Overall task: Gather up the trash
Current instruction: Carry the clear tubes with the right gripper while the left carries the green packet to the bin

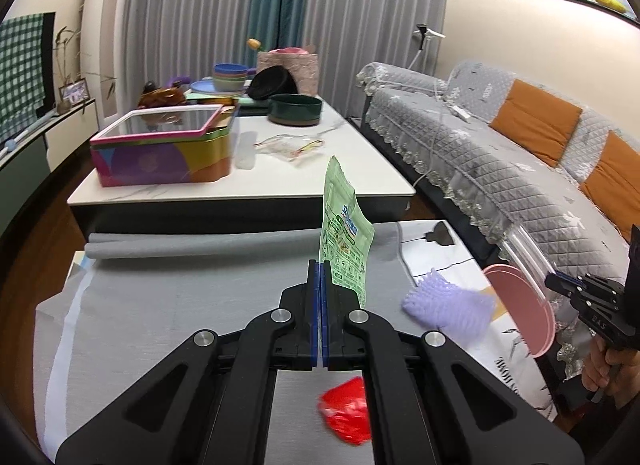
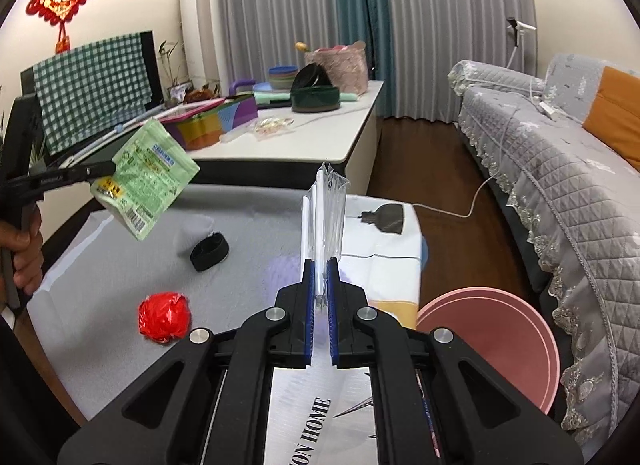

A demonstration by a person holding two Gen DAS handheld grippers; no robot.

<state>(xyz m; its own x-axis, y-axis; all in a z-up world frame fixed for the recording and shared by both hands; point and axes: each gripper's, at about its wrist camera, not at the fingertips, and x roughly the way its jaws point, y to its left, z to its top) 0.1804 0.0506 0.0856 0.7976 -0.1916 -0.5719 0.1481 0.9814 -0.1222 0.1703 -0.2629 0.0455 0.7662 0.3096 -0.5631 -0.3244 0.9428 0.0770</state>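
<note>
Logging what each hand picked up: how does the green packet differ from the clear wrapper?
The green packet is opaque and printed with text and pictures; the clear wrapper is see-through with a white strip inside. The packet looks broad and flat, the wrapper narrow and crinkled. The left gripper holds the packet, the right gripper the wrapper. Both are clamped in shut jaws, lifted clear of the grey tabletop.

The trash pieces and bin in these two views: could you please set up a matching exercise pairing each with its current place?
Things:
1. green packet
2. clear wrapper
3. red wad
4. pink bin

Places:
A. lying on the grey cloth
B. on the floor beside the sofa
C. in the left gripper's fingers
D. in the right gripper's fingers

Pairs: 1-C, 2-D, 3-A, 4-B
</note>
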